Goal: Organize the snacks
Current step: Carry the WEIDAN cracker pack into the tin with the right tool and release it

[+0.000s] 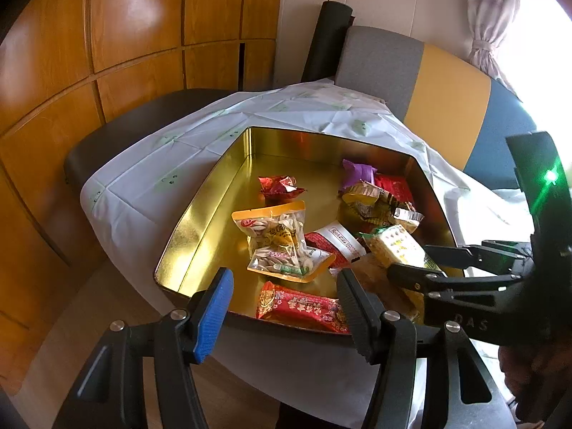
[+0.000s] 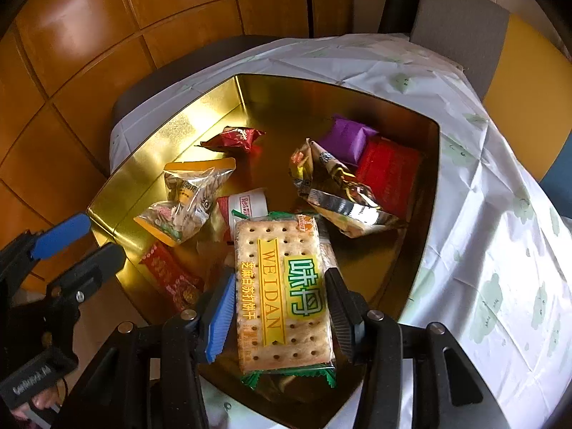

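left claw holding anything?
No. In the left wrist view the left claw stands open at the near rim of the gold tin, with nothing between its fingers.

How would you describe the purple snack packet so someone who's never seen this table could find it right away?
Start at the gold tin on the white tablecloth. Look to the tin's far right corner, where the purple packet lies beside a flat red packet and behind a crumpled foil bag. It is the only purple wrapper in the tin, plain and pillow-shaped.
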Demonstrator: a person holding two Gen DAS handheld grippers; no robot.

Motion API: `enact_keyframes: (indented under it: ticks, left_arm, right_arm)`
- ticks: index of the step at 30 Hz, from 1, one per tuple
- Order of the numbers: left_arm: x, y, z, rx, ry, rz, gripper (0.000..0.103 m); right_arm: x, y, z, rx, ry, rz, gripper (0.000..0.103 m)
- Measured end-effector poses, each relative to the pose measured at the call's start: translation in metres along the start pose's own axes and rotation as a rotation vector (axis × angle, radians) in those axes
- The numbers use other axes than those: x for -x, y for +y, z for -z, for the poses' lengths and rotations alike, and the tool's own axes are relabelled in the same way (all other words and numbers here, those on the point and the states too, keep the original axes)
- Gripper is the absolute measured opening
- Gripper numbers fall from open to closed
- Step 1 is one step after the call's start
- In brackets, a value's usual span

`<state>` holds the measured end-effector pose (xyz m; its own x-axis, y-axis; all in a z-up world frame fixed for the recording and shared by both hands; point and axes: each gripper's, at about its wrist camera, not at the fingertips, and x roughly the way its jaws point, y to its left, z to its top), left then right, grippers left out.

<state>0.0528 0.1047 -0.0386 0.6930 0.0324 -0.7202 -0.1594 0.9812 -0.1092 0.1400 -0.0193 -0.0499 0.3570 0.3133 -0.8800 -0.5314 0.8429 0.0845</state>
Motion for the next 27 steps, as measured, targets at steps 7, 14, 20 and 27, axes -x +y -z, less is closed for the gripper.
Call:
enact_keyframes:
  ticks: [7, 14, 20, 27]
  left_arm:
    - [0.003, 0.001, 0.000, 0.001, -0.004, 0.005, 0.061]
    - [0.002, 0.003, 0.000, 0.004, -0.006, 0.007, 0.061]
    - [-0.001, 0.002, 0.001, 0.001, 0.000, -0.001, 0.061]
    - [-0.002, 0.002, 0.000, -0.008, -0.004, -0.020, 0.061]
  right_arm:
    - [0.012, 0.004, 0.010, 0.064, 0.001, 0.009, 0.058]
    - [0.010, 0.001, 0.012, 0.052, 0.010, 0.023, 0.048]
    - [0.001, -0.002, -0.012, -0.047, -0.067, 0.048, 0.048]
    - [-0.020, 0.001, -0.025, -0.064, -0.038, 0.050, 0.048]
